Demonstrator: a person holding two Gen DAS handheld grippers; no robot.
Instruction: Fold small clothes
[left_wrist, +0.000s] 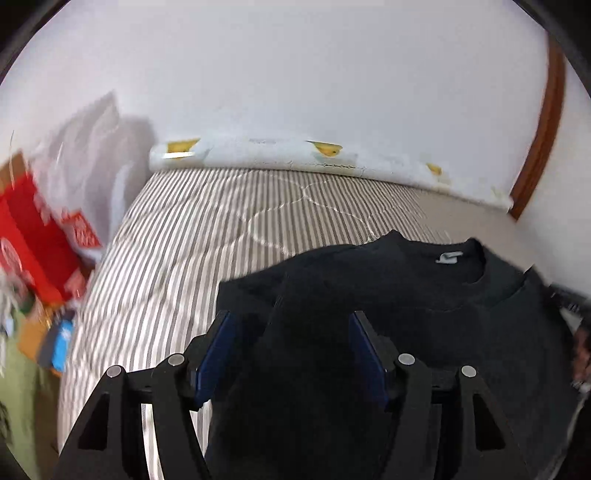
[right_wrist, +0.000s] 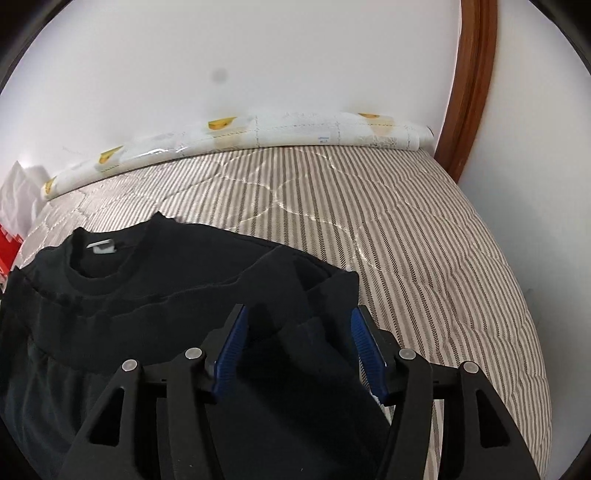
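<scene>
A black sweatshirt (left_wrist: 424, 295) (neck label showing) lies on a striped quilt (left_wrist: 192, 236), its sleeves folded inward over the body. The left gripper (left_wrist: 290, 325) and the right gripper (right_wrist: 297, 321) hang above the folded sleeves, blue pads parted about halfway, fabric below the gap but nothing pinched. A white roll (right_wrist: 258, 133) with yellow prints lines the wall; red packaging (left_wrist: 33, 236) sits beside the bed.

Both wrist cameras look down close over a black shirt (left_wrist: 424, 295) (right_wrist: 155, 288) on a striped bed (left_wrist: 192, 243) (right_wrist: 388, 229), facing the white wall (left_wrist: 295, 74) (right_wrist: 258, 55); they share the shirt's collar.
</scene>
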